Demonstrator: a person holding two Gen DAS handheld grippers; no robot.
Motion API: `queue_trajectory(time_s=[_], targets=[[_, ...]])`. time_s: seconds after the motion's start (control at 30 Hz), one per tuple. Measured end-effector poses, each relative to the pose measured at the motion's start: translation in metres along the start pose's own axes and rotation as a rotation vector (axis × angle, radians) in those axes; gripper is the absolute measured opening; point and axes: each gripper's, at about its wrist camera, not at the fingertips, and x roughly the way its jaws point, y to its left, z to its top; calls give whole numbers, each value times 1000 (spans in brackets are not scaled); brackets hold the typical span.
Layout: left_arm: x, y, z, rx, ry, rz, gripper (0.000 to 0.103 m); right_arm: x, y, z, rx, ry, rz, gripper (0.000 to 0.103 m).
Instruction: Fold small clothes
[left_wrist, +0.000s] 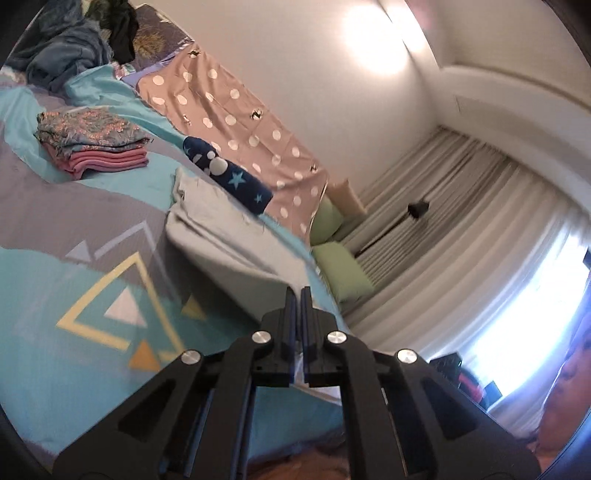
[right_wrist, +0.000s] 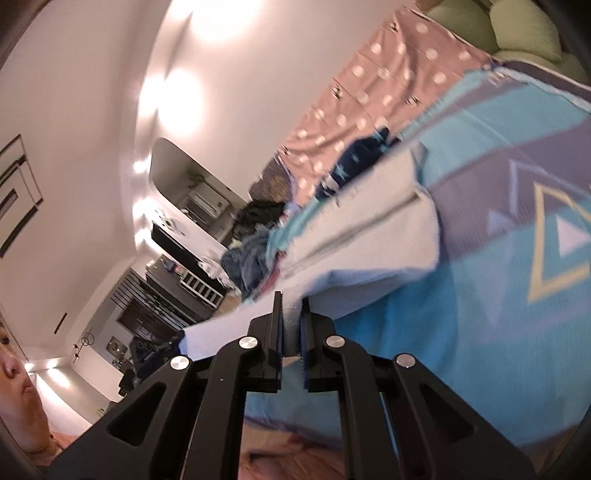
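Both tools have a corner of the same pale grey garment (left_wrist: 221, 243), and the step in hand looks like lifting its near edge to carry it over for a fold. To do that well, I would keep the two corners level with each other and the edge between them taut, so the cloth lands square rather than skewed, and keep the grips firm until it lies flat.

The left tool (left_wrist: 298, 295) has its fingers pressed almost together, with the garment's near corner meeting their tips; it appears to pinch a thin edge there, though blur makes the contact hard to confirm. The right tool (right_wrist: 291, 306) is nearly closed too, and pale cloth shows in the narrow gap between its fingers, so it is pinching the garment's other corner (right_wrist: 369, 236).

Ahead of both tools the garment slopes away and down onto the bed's blue and grey cover (left_wrist: 55, 229). Just past its far edge lies a dark blue piece with stars (left_wrist: 229, 173). Further off, to the left of the left tool, sits a folded stack (left_wrist: 92, 144), pink beneath a patterned top. Beyond that, a loose heap of dark clothes (left_wrist: 74, 44) waits at the far end of the bed.
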Motion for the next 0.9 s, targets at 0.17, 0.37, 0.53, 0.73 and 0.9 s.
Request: queue_trajectory(time_s=[0.17,0.37,0.53,0.73,0.9], targets=[[17,4,18,-37,-9,-1,2,11,3,24,-25,-29,12,7],[31,-3,42,-12,-19,17,2,31,2,51,-53,-39,10,7],[54,2,61,-13,-14,38,2,55,-10,73,-45,-44,-10,7],[87,11,90,-21,-11,61,2,80,-27,97,-18,-52,-28,7],[111,20,108,-36,-13,72,2,96,-38,112,-9,-46,-54,7]])
